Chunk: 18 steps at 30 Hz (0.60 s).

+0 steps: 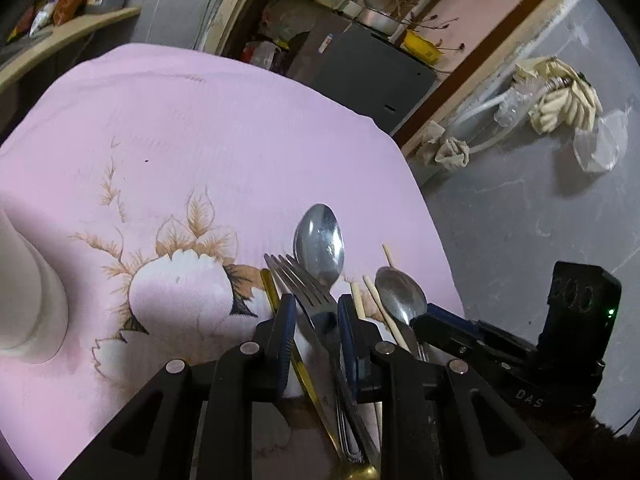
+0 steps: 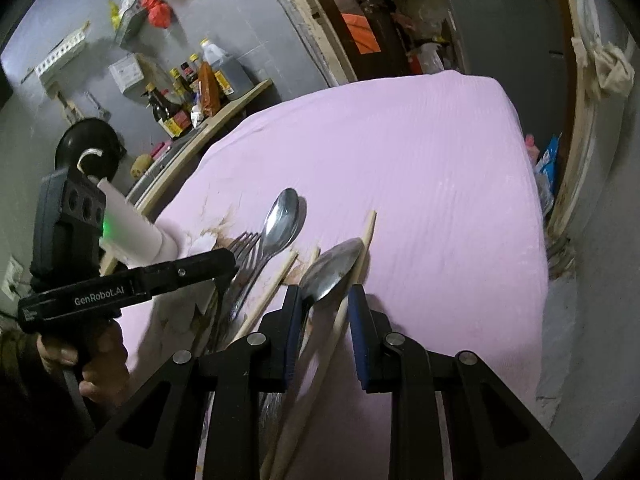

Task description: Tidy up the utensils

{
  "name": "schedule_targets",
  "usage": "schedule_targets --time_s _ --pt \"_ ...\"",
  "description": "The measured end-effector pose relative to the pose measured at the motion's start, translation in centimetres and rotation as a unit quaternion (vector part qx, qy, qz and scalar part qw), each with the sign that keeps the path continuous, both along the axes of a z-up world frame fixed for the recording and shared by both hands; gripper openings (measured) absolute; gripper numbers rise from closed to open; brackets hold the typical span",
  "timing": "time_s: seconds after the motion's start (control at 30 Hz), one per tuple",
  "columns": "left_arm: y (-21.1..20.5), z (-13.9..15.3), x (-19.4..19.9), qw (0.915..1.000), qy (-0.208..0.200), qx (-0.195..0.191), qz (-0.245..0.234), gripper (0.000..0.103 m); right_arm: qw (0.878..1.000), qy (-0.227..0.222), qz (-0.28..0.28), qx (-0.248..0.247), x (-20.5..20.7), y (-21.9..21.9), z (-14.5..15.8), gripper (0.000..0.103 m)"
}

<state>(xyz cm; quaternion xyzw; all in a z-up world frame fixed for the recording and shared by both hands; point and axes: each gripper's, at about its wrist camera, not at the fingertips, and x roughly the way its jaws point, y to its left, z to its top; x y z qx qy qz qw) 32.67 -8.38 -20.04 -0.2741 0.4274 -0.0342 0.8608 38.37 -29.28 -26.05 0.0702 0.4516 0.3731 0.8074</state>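
Note:
Utensils lie bunched on the pink flowered cloth [image 1: 224,140]. In the left wrist view my left gripper [image 1: 316,312] is open around a steel fork [image 1: 298,276] and the neck of a large spoon [image 1: 320,240]; a gold-handled utensil [image 1: 276,300] lies beside them. A smaller spoon [image 1: 400,296] and wooden chopsticks [image 1: 380,304] lie to the right, by my right gripper [image 1: 444,322]. In the right wrist view my right gripper [image 2: 325,296] is open around the small spoon [image 2: 332,270] and a chopstick [image 2: 362,248]. The left gripper [image 2: 224,260] sits over the fork [image 2: 242,248].
A white cylindrical holder [image 1: 28,292] stands at the left on the cloth, also seen behind the left gripper [image 2: 136,228]. The table's right edge [image 1: 436,232] drops to a grey floor. A shelf with sauce bottles [image 2: 188,92] stands beyond the table.

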Motion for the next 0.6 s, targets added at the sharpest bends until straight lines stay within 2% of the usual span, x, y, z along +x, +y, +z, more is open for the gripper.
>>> schedule_targets --time_s 0.13,0.27,0.37,0.6 --pt "0.2 -0.2 0.8 0.9998 0.014 -0.011 -0.007 0.020 1.000 0.021 -0.003 0.018 1.1 0.5 -0.4 0.021" --pt "0.4 -0.5 1.3 0.9988 0.029 -0.038 -0.007 0.016 0.999 0.033 -0.009 0.023 1.8 1.5 -0.8 0.021" --pt "0.3 -0.5 1.4 0.9990 0.033 -0.029 -0.013 0.011 0.999 0.040 -0.007 0.021 2.2 2.1 -0.9 0.020" --pt "0.0 0.7 0.4 0.9991 0.022 -0.020 -0.030 0.009 0.997 0.069 -0.003 0.045 2.2 3.0 -0.5 0.009"
